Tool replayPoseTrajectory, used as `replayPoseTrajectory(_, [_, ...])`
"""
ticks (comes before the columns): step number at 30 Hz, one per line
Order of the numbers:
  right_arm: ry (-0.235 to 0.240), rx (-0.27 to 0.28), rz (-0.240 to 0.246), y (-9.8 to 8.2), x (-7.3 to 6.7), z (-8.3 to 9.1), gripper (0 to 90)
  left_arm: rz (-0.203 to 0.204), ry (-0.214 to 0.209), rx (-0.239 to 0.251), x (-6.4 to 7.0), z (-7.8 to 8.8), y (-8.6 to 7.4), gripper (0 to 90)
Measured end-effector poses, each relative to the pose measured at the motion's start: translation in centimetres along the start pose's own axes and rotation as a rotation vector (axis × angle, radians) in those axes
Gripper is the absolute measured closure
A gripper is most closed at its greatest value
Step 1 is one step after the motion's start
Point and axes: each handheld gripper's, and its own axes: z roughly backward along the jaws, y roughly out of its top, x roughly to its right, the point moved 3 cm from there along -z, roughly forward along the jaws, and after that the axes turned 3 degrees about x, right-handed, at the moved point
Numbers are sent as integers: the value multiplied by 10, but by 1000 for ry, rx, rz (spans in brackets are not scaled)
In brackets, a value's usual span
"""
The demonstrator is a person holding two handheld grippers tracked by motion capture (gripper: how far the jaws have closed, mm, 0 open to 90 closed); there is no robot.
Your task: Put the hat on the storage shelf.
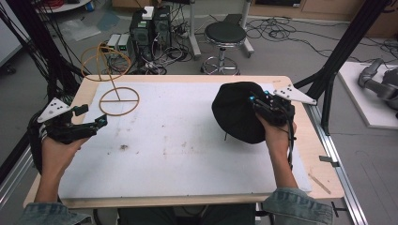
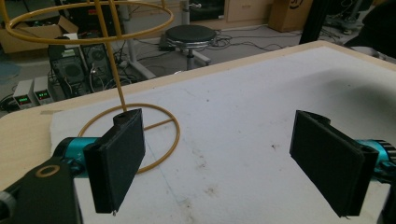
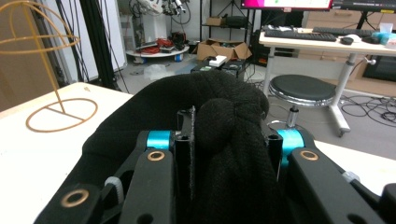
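A black knit hat [image 1: 233, 115] hangs bunched above the right side of the white mat [image 1: 187, 154]. My right gripper [image 1: 257, 105] is shut on it, and in the right gripper view the hat's fabric [image 3: 187, 98] fills the space between the jaws of my right gripper [image 3: 229, 140]. A yellow wire hat stand [image 1: 118, 100] stands upright at the mat's far left corner, its pole [image 2: 119, 88] rising from a round base [image 3: 60, 106]. Near the table's left edge, in front of the stand, my left gripper [image 1: 94, 116] is open and nothing lies between the jaws of my left gripper [image 2: 224, 163].
The mat covers a wooden table [image 1: 187, 78]. Behind the table, on the floor, are a round black stool [image 1: 225, 35], computer cases [image 1: 150, 28] and loose cables. Black frame posts [image 1: 347, 42] rise at both sides. A grey robot arm [image 1: 380, 79] lies on a board at the right.
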Motion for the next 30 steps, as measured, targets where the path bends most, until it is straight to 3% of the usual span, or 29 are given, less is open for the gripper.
replayPoseTrajectory(10, [21, 2, -3, 22, -15, -26, 680, -7, 4, -3, 0, 4, -2, 184])
replayPoseTrajectory(14, [28, 15, -25, 31, -19, -36, 680, -9, 4, -4, 1, 8, -3, 184])
replayPoseTrajectory(30, [117, 50, -57, 78, -54, -92, 676, -12, 4, -2, 3, 16, -4, 184])
